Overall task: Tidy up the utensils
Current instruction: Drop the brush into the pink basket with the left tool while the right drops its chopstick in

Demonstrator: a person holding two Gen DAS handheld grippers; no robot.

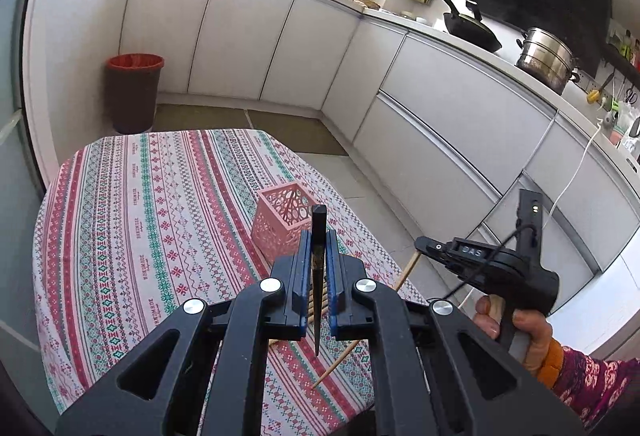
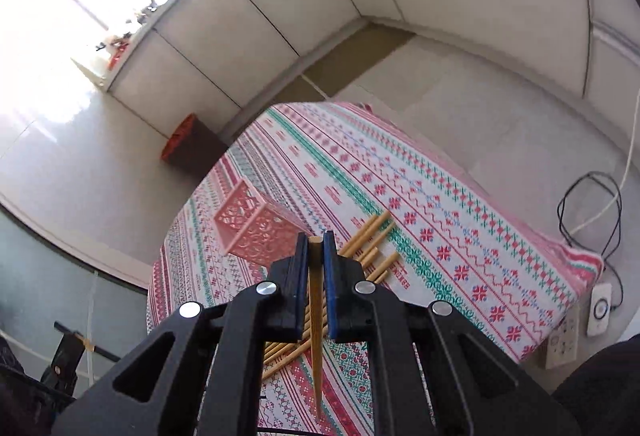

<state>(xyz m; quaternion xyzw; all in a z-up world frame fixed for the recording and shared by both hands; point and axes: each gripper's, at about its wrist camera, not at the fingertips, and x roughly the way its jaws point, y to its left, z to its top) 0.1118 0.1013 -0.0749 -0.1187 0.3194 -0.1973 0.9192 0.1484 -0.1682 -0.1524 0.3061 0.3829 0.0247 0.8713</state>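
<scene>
Kitchen, patterned tabletop (image 2: 460, 203): pink basket (image 2: 256, 232) beside bamboo chopstick pile (image 2: 372, 240). Left gripper (image 1: 319, 236) clamps black chopstick (image 1: 318, 276); right gripper (image 2: 316, 238), tilted downward, clamps bamboo chopstick (image 2: 317, 316) above pile.

White cabinets (image 1: 240, 35), tiled floor (image 1: 360, 187) (sunlit), bin (image 1: 134, 91)

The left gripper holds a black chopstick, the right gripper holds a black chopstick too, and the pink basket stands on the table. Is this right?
Not quite. The right gripper holds a light wooden chopstick, as the right wrist view shows. The left gripper does hold a black chopstick, and the pink basket stands on the table.
</scene>
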